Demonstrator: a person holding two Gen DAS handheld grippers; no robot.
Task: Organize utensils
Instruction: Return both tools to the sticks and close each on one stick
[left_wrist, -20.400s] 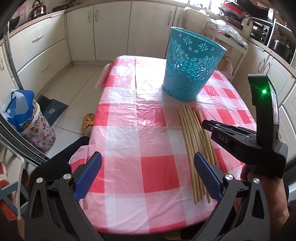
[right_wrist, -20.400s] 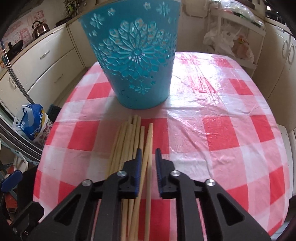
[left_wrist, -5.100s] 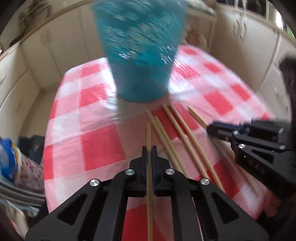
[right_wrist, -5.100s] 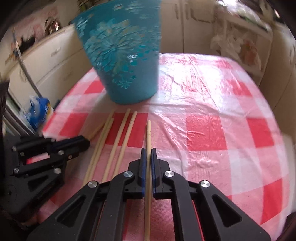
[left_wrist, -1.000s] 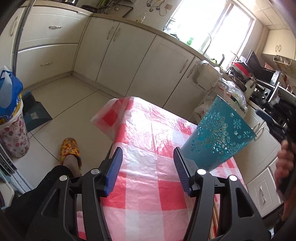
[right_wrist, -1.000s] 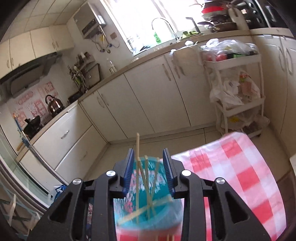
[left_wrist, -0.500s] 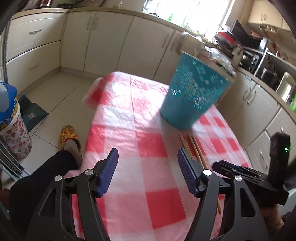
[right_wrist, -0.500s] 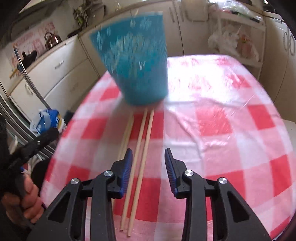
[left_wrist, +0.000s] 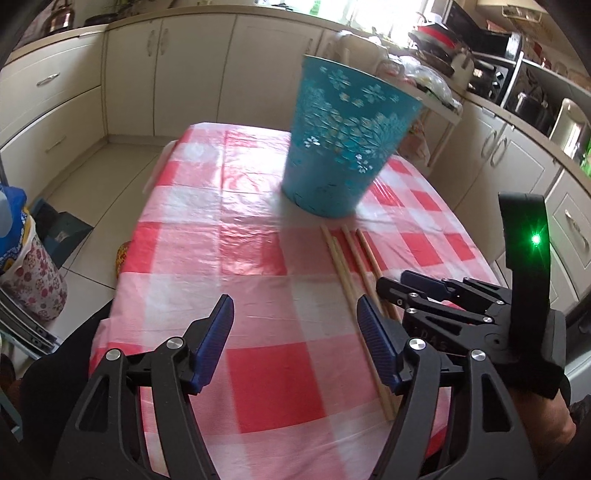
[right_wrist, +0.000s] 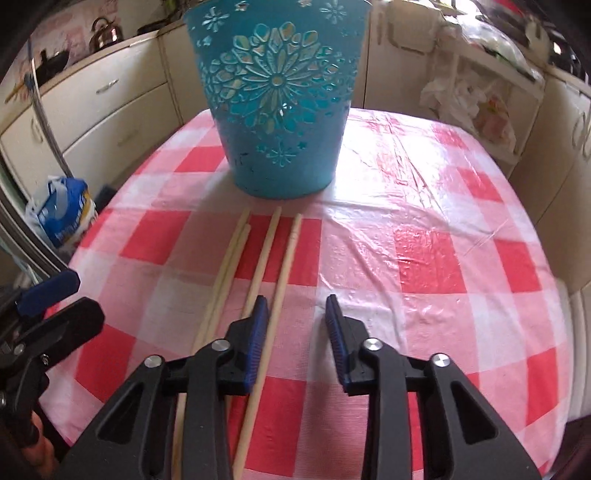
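A teal cut-out bucket (left_wrist: 347, 140) stands on the red-and-white checked tablecloth (left_wrist: 236, 251); it also shows in the right wrist view (right_wrist: 280, 99). Several long wooden chopsticks (right_wrist: 258, 266) lie side by side in front of it, also seen in the left wrist view (left_wrist: 351, 266). My right gripper (right_wrist: 295, 314) is open and empty, low over the rightmost chopstick (right_wrist: 284, 273), which runs between its jaws. My left gripper (left_wrist: 295, 317) is open and empty, above the cloth left of the chopsticks. The right gripper shows in the left wrist view (left_wrist: 402, 284).
Cream kitchen cabinets (left_wrist: 155, 74) line the far wall. A blue and floral bag (left_wrist: 26, 258) sits on the floor left of the table. A white rack with bags (right_wrist: 480, 92) stands at the back right. The table's near edge (left_wrist: 295, 443) is close below the grippers.
Both grippers have come down from above the bucket to the table; the right one now hovers over the remaining chopsticks, open. Fewer chopsticks lie on the cloth than at the start.
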